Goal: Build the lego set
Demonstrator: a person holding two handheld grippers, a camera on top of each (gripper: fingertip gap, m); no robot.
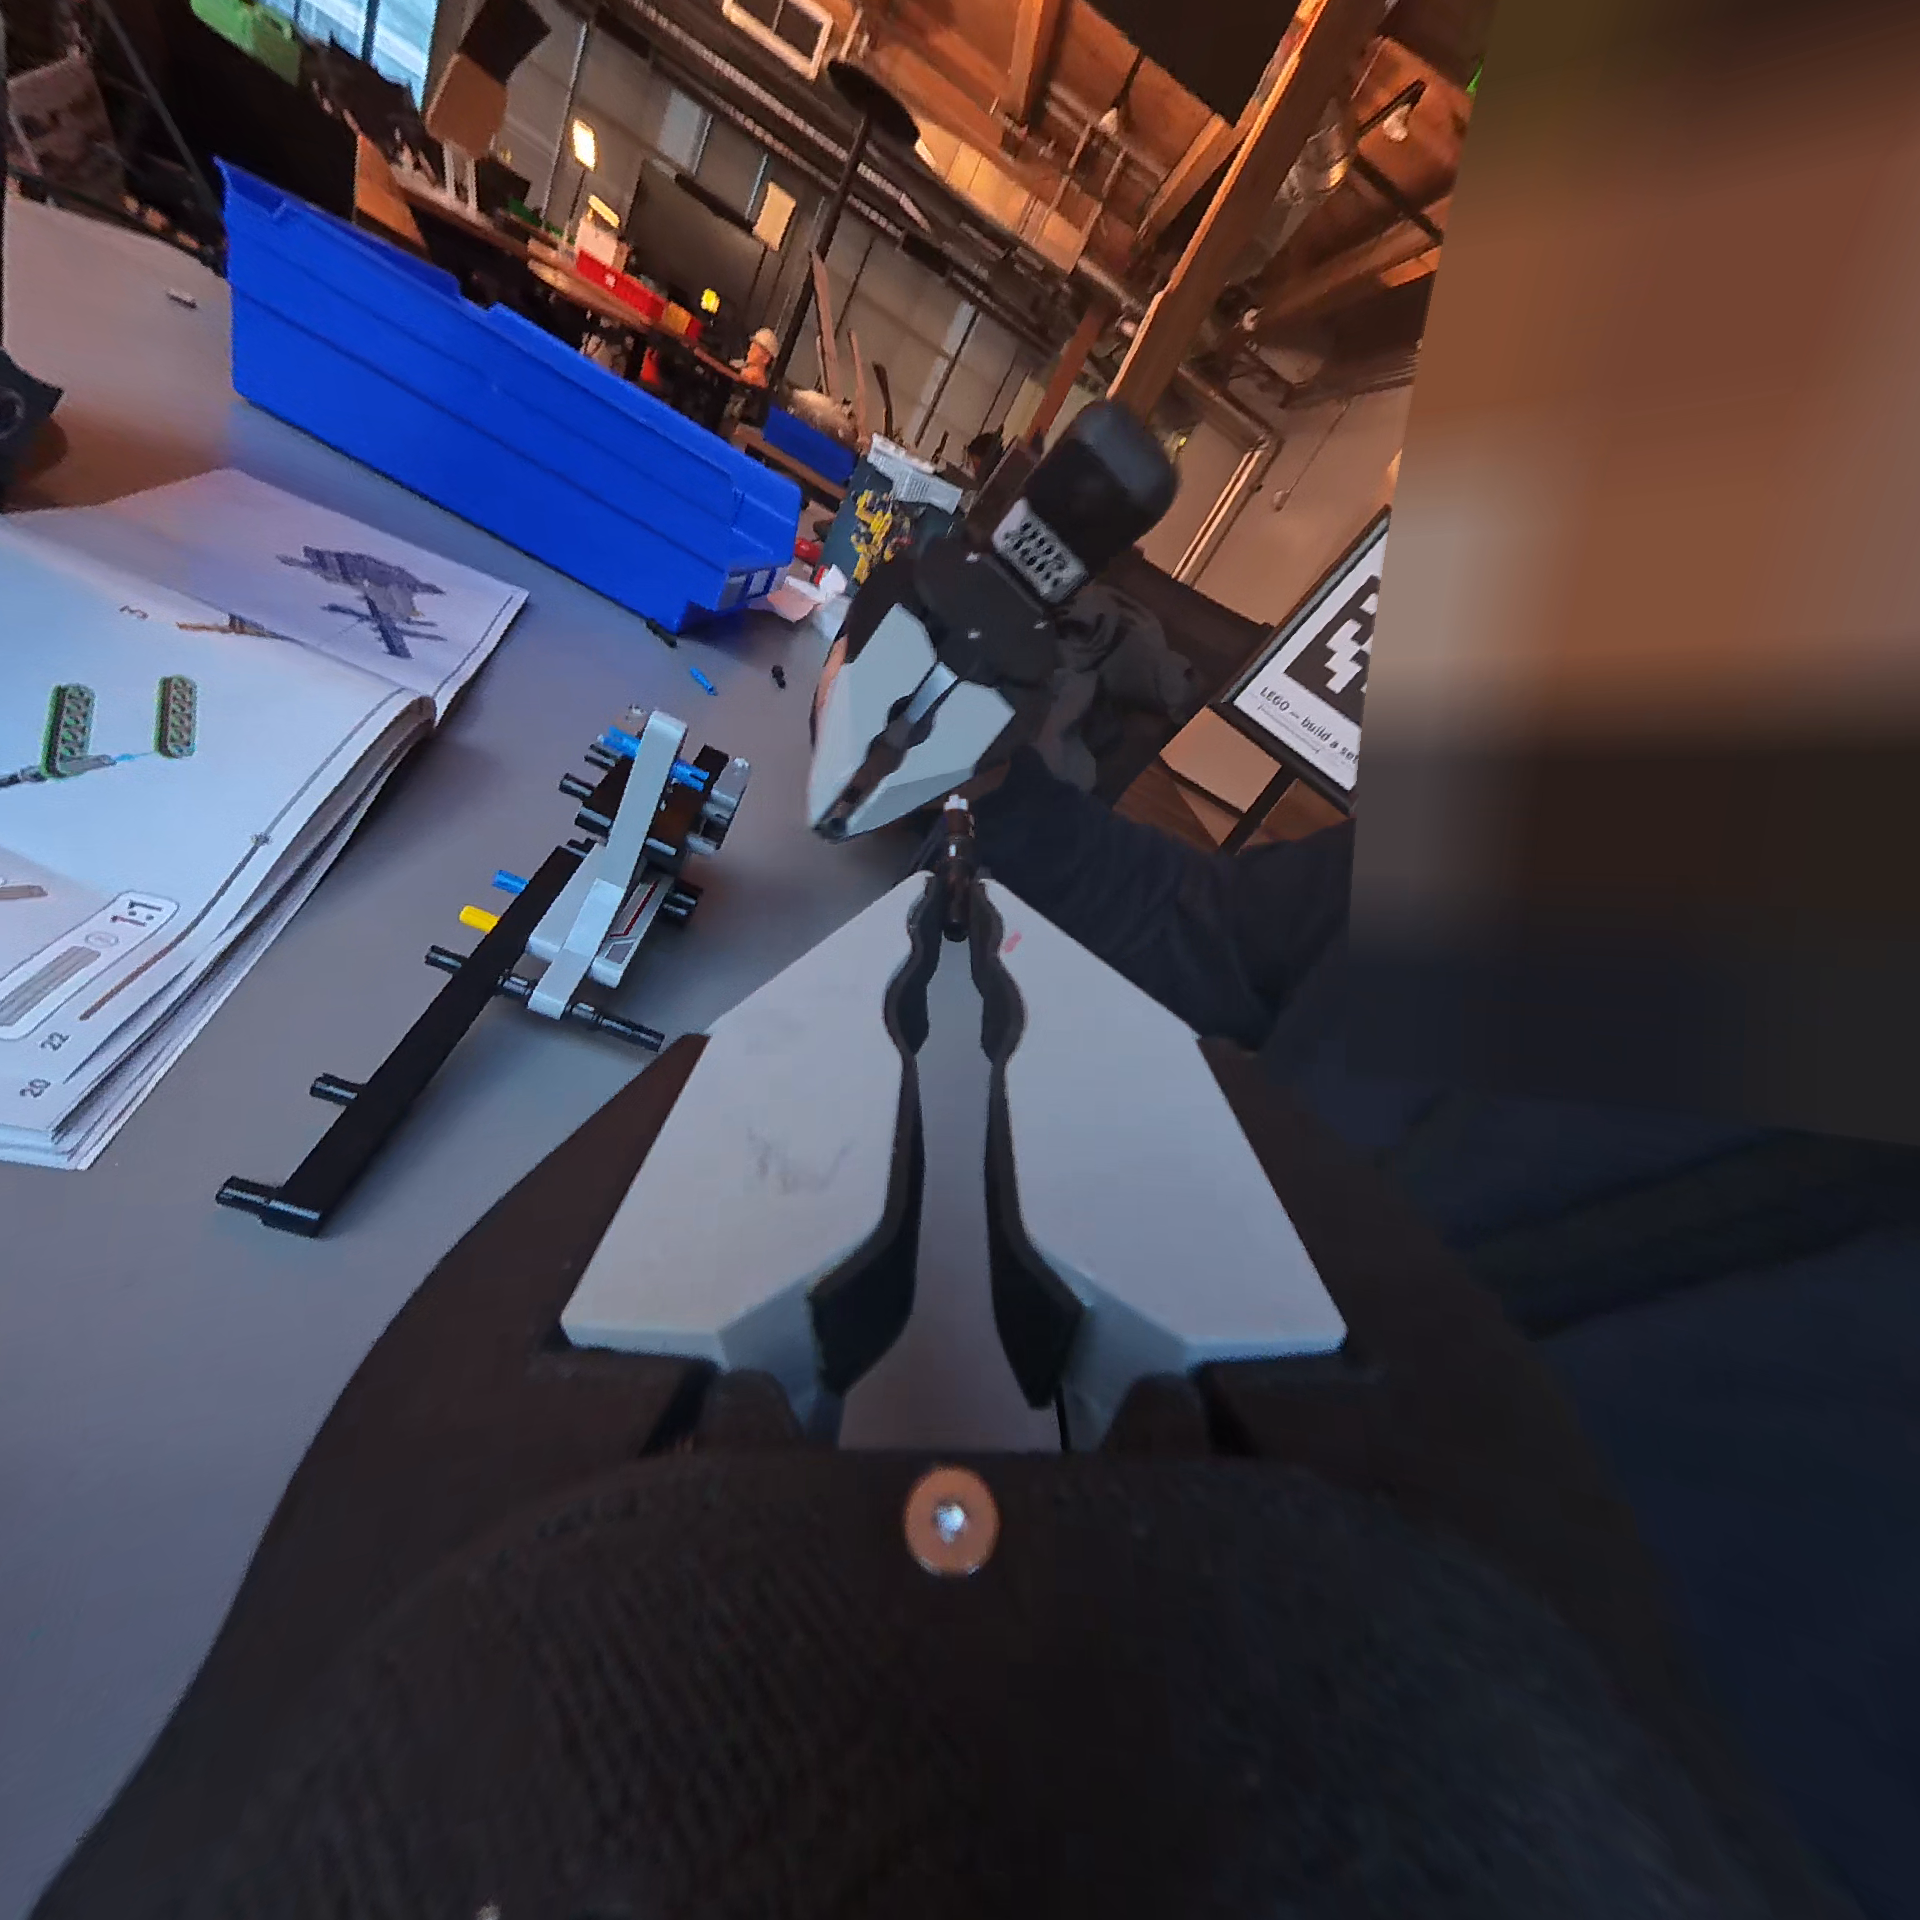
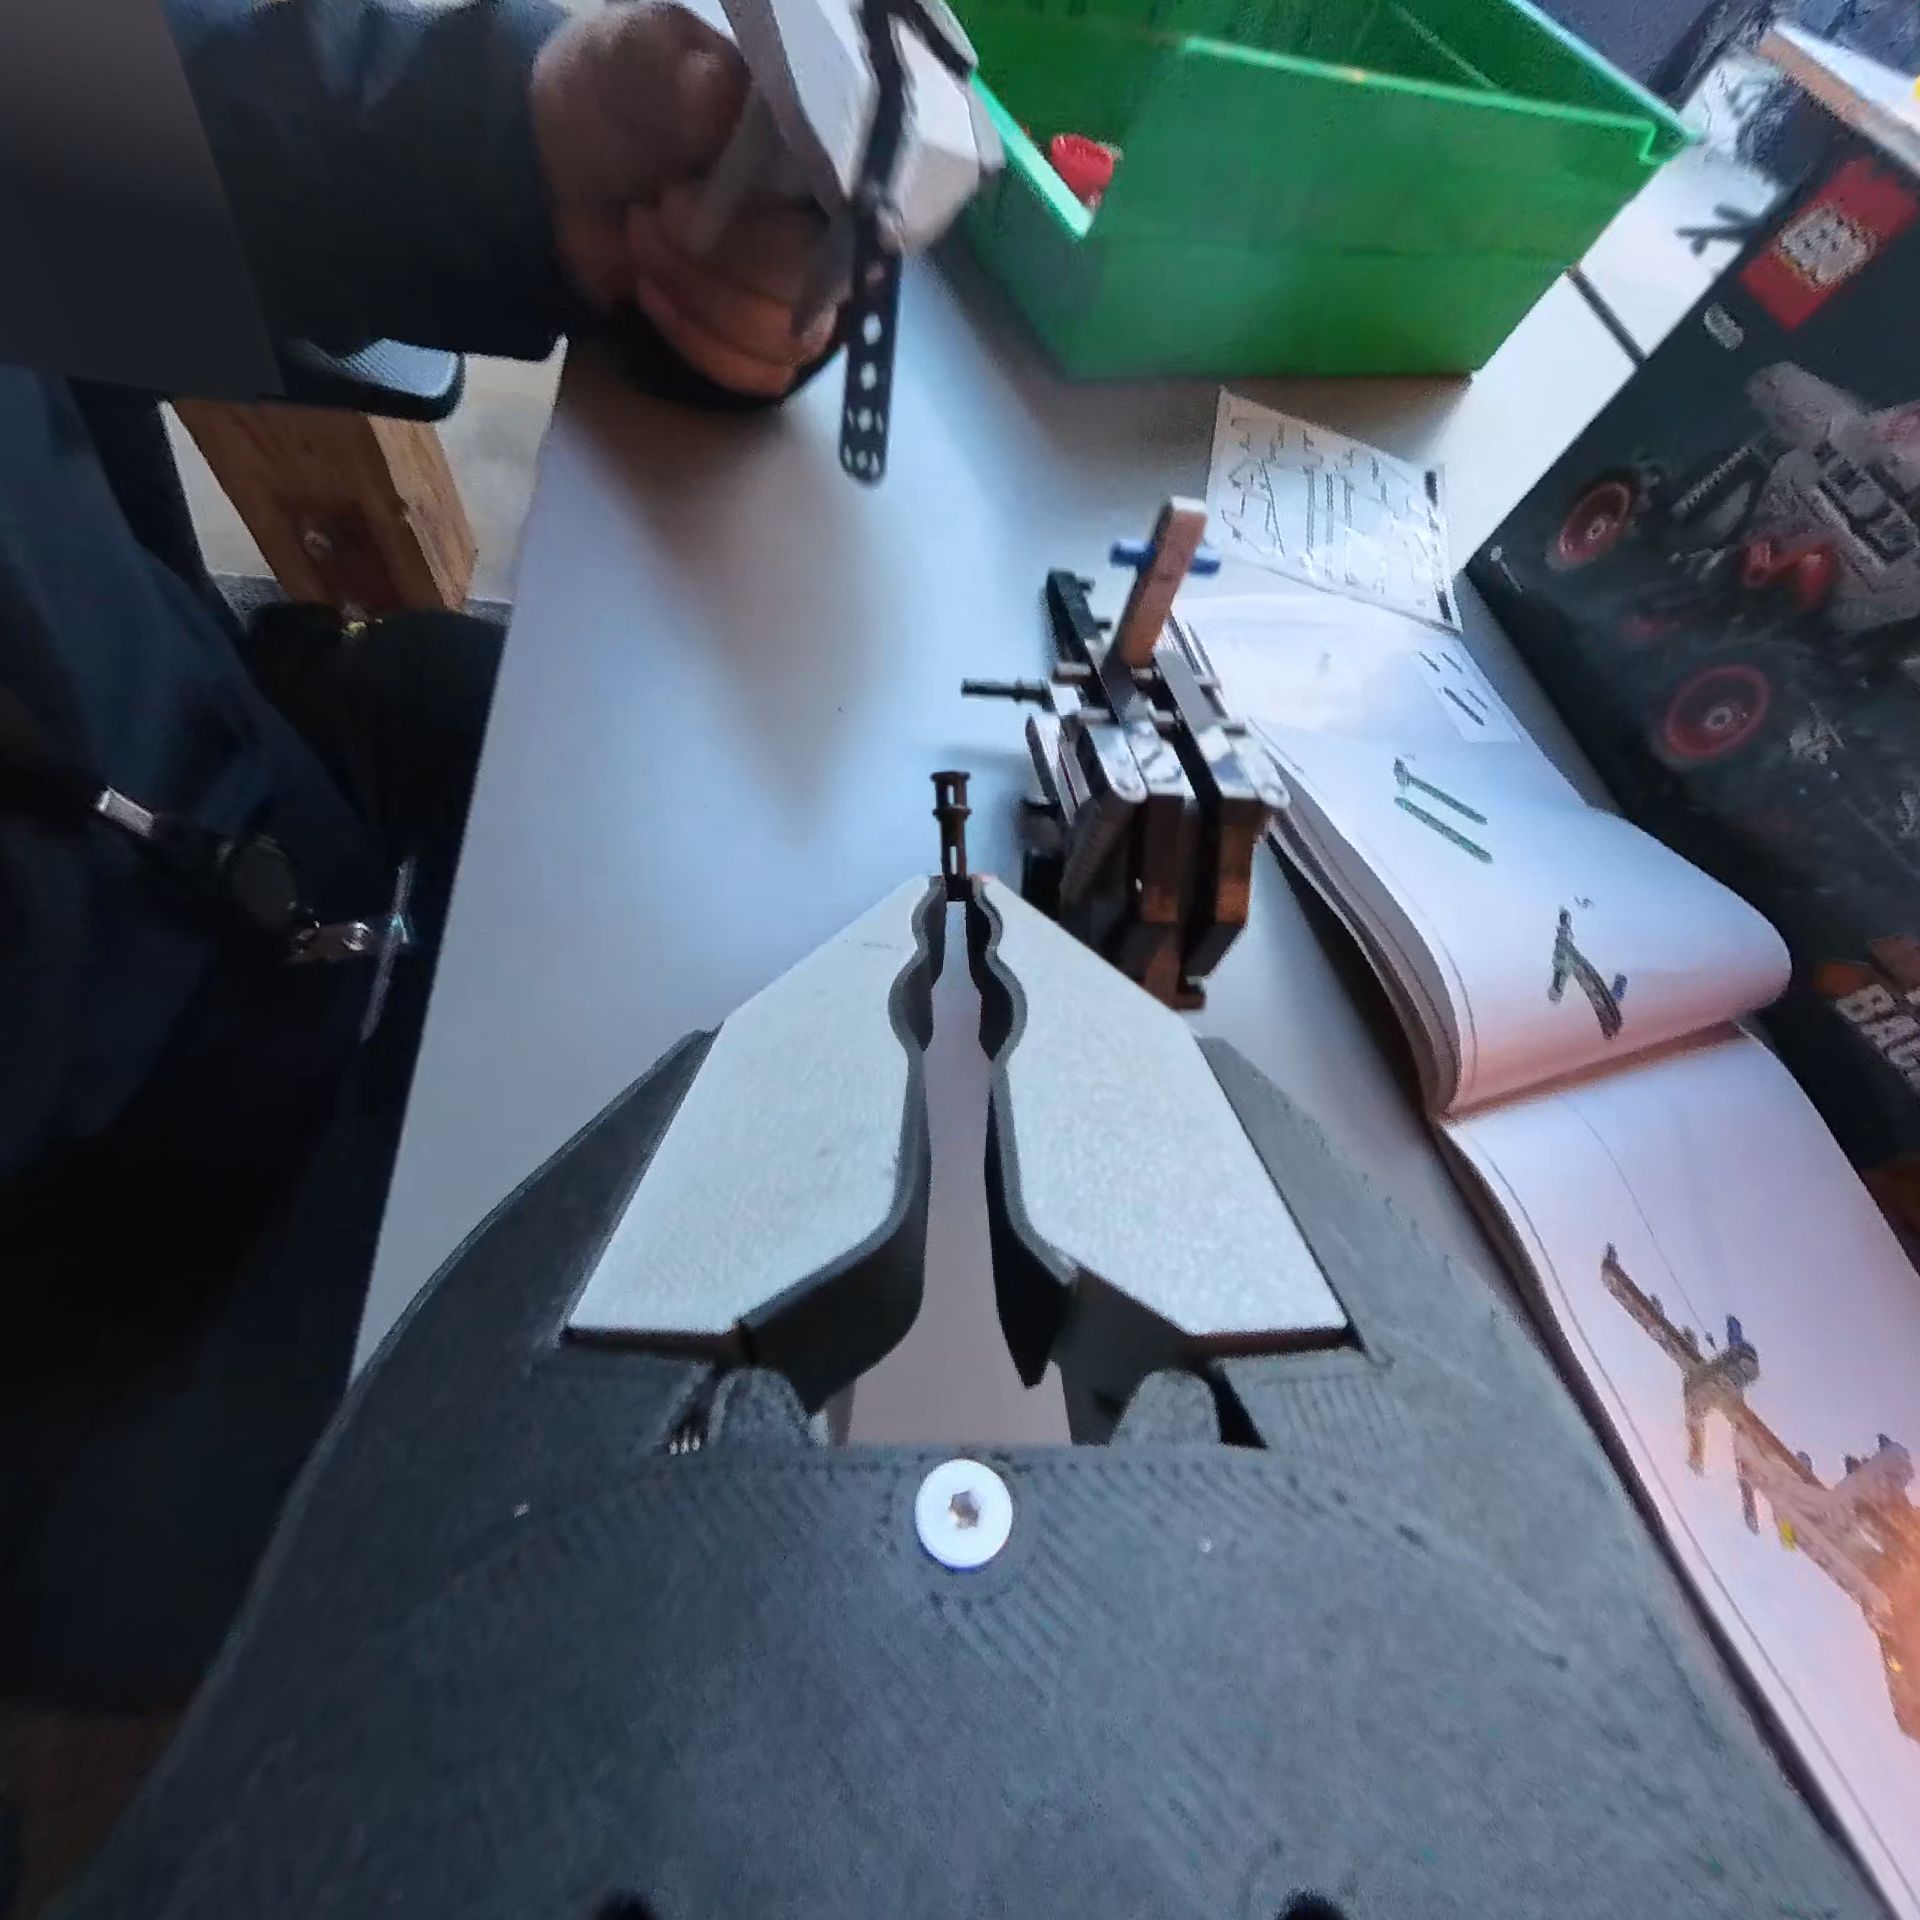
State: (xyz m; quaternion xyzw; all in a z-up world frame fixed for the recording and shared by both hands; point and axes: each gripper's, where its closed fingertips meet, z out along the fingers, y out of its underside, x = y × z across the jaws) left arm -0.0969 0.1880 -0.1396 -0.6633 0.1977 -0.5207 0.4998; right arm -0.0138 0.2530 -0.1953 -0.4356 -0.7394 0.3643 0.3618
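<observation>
**Both sets of fingers pinched narrow, one black part in each**

Closest to my left wrist camera, the left gripper has its fingers drawn narrow on one black beam, seen end-on here. The right wrist view shows that same beam hanging down from the tips, with a row of holes along it. The right gripper is also closed down narrow, gripping one black pin that stands up past its tips, held above the bench.

Going left to right in the left view, I count one open instruction booklet and one partly built model standing just beside it on the bench. Behind them is one blue bin; I cannot see into it from this angle. Two small loose pieces lie near it, one blue and one black.

In the right view I count one green bin at the far edge, with one red piece showing inside. Then come one sticker sheet lying flat and one dark set box at the right edge, touching the booklet.
</observation>
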